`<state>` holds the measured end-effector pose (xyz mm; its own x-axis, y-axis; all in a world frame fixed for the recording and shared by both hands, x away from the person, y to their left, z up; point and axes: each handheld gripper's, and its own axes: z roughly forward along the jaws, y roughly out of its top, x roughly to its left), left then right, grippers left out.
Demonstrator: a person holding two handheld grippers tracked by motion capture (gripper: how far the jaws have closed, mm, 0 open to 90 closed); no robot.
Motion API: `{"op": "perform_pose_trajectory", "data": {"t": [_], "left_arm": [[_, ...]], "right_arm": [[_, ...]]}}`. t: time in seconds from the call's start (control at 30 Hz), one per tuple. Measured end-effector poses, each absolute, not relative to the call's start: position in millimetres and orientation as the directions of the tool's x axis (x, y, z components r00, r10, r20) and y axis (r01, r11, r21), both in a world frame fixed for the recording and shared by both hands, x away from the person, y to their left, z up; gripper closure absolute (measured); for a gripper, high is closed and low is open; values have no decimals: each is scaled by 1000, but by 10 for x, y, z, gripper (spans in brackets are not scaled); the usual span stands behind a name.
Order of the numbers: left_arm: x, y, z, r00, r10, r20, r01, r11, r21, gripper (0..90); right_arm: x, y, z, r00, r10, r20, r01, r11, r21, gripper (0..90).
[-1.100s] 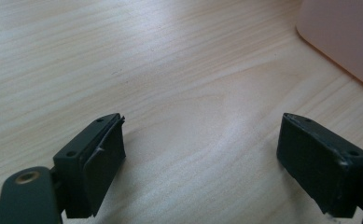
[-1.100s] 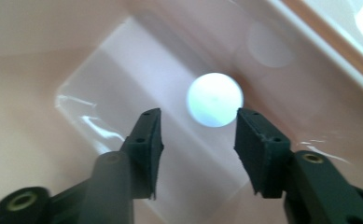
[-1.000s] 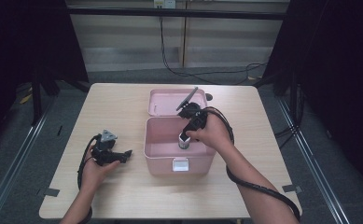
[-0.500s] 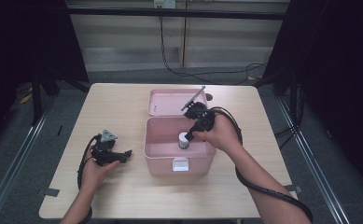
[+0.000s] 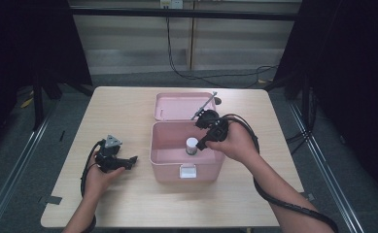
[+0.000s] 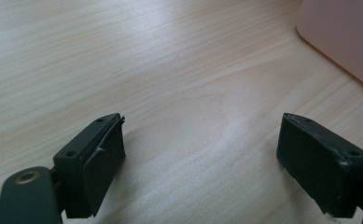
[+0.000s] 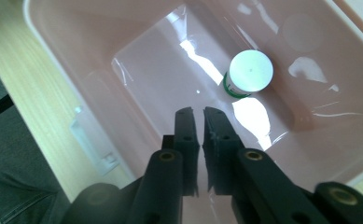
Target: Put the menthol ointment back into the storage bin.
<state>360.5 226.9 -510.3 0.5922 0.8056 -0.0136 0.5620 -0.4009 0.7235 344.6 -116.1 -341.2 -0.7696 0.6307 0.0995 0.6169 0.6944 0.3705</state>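
Bottle [image 7: 249,73]: small, white cap, green label band, standing upright on the floor of the pink bin [image 5: 161,154], toward its right half in the high view; nothing touching it.
Handling: looks light and rigid; smooth plastic, probably a bit slippery; tall for its footprint, so a sideways nudge could tip it.
Grip point: across the body just under the cap, coming from above; the cap itself is round and may slide between the pads.
Right gripper [image 7: 198,114]: above the bin, tips pointing down inside it, jaws have just been closing and now sit nearly together with nothing between them; bottle is just beyond the tips, apart.
Bin: open, latch [image 5: 187,171] on the front wall; pink lid [image 5: 177,106] lies on the table behind it, touching or almost.
Left gripper [image 5: 128,160]: resting on the wooden table [image 5: 128,208] left of the bin, jaws spread wide, holding nothing.
Risk: the glossy bin floor gives little friction, so the bottle could skate if bumped.
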Motion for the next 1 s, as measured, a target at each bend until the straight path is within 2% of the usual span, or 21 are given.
{"op": "perform_pose_trajectory", "data": {"t": [0.13,1.0], "left_arm": [[3605,2269,-5102,593,805,-14,562,-401,723,146],[3604,2268,-5103,592,806,-13,561,-401,724,146]], "right_arm": [[3397,-1173,-3370,-776,623,94,610,704,364,900],[3176,-1115,-3288,-821,556,131,558,732,390,900]]}}
